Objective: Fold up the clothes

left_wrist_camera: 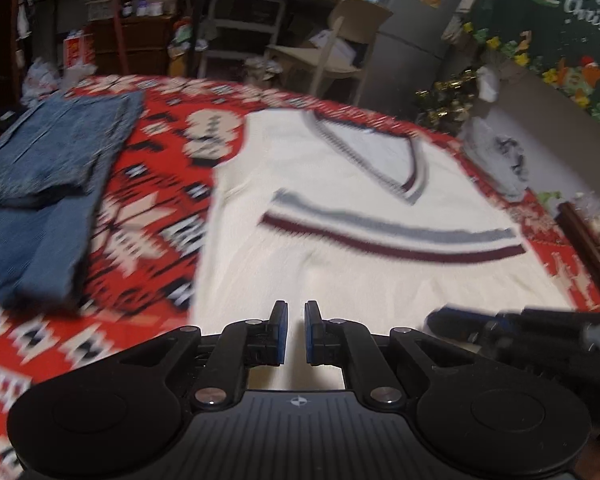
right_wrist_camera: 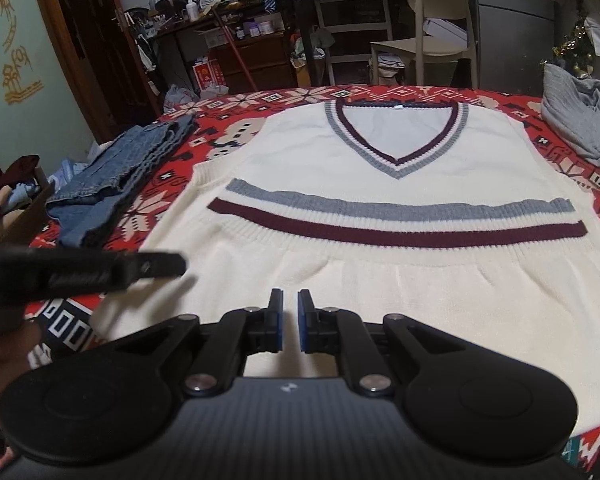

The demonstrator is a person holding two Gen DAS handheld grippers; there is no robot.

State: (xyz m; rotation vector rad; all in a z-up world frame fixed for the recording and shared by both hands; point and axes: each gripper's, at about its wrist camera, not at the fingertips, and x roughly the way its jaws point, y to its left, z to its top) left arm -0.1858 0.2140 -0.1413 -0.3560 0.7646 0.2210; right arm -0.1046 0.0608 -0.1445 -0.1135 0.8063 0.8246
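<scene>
Right wrist view: our right gripper [right_wrist_camera: 290,320] and left gripper [left_wrist_camera: 296,330], fingers narrowly spread, empty, hover over the cream knitted V-neck vest [right_wrist_camera: 380,280] hem, probably to pinch it.

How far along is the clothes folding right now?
Done: the jeans lie folded at the left. In hand: nothing; the left gripper and right gripper hover empty over the white vest, which lies flat and unfolded. Left: the vest and the crumpled grey garment.
</scene>
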